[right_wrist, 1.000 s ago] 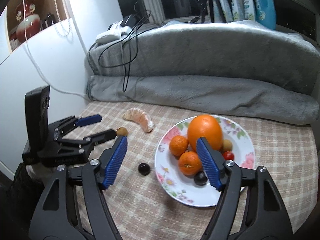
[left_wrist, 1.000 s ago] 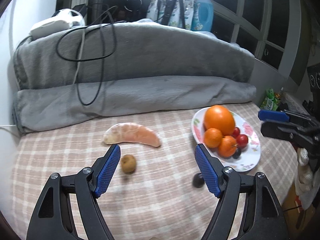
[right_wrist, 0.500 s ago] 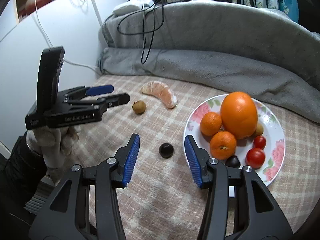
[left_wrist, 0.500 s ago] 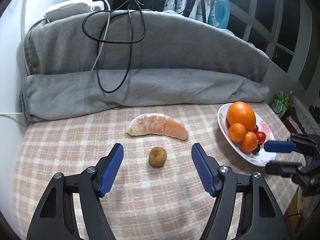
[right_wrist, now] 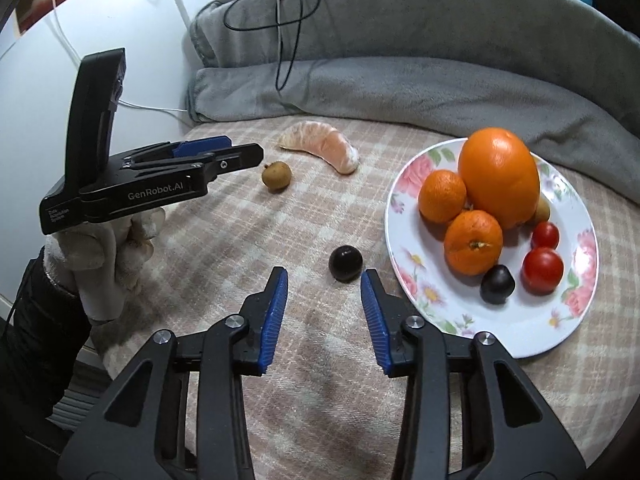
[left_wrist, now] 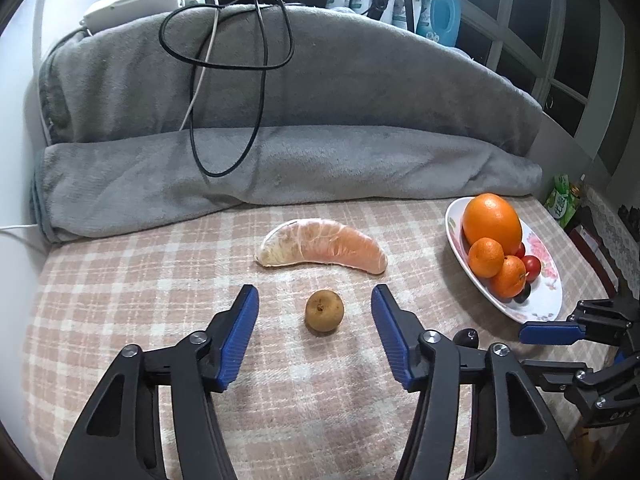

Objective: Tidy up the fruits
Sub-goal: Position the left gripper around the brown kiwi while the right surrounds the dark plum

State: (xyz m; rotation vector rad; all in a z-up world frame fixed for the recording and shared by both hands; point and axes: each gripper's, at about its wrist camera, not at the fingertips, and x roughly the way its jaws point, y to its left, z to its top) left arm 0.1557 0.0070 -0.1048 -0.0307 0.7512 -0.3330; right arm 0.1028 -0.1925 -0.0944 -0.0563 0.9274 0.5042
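The flowered white ceramic plate (right_wrist: 416, 300) sits on the pink-and-cream checked cloth (right_wrist: 304, 208), holding a large orange (right_wrist: 500, 176), two small tangerines (right_wrist: 442, 196), two red cherry tomatoes (right_wrist: 542, 266) and a dark plum-like fruit (right_wrist: 497, 284). Left of the plate, a small round dark fruit (right_wrist: 346, 263) lies on the cloth just beyond the blue pads of the right gripper (right_wrist: 324, 276); a second ago those pads straddled the plate's fruit much wider apart, and now the jaws are closing, roughly a fruit's width apart, with nothing pressed between them. Farther left of the plate, a small brown russet fruit (left_wrist: 324, 311) lies between the blue pads of the left gripper (left_wrist: 314, 304), clear of both; a second ago it sat near the left pad, with the jaws wider. These jaws are closing too and hold nothing. Behind the brown fruit, a peeled pink pomelo segment (left_wrist: 322, 246) lies in the same spot as before, well left of the plate. A pale-gloved hand (right_wrist: 104, 252) holds the left gripper.
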